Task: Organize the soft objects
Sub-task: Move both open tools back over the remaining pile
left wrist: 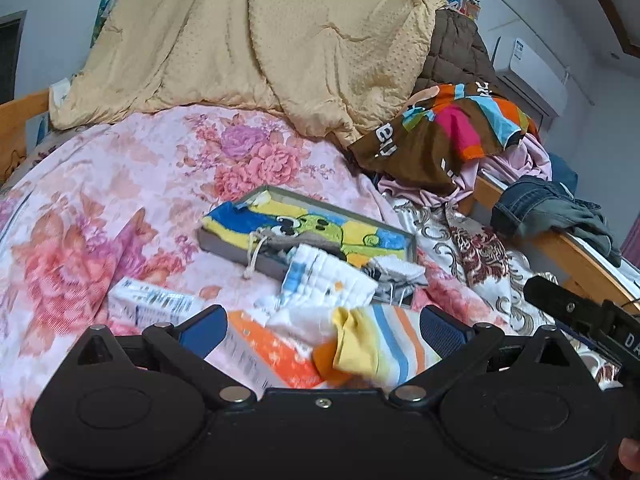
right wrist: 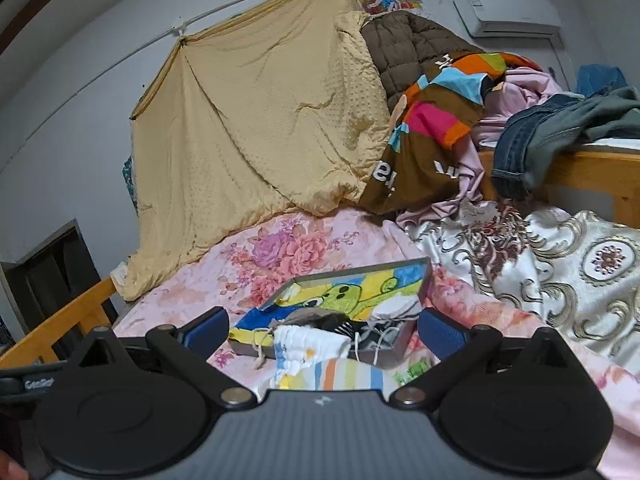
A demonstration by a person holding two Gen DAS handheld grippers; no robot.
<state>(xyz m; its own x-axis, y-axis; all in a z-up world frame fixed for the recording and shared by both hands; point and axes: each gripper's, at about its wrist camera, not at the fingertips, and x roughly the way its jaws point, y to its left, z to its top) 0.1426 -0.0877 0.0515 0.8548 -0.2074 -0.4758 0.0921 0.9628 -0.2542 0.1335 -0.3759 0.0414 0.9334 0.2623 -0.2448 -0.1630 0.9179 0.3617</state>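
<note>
Striped cloth (left wrist: 384, 344) lies on the floral bed (left wrist: 120, 200) between the wide-spread fingers of the left tool (left wrist: 322, 330), just before the grey tray (left wrist: 236, 250). Only this view shows the orange box (left wrist: 272, 352); the right tool (right wrist: 324, 330) hovers wide, empty.

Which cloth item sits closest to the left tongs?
The striped yellow cloth, lying between the open left tongs; the white pouch and green towel lie farther out.

Tray (left wrist: 236, 246) on bedsheet (left wrist: 120, 184); towel (left wrist: 320, 232) inside; quilt (left wrist: 260, 40) behind.
</note>
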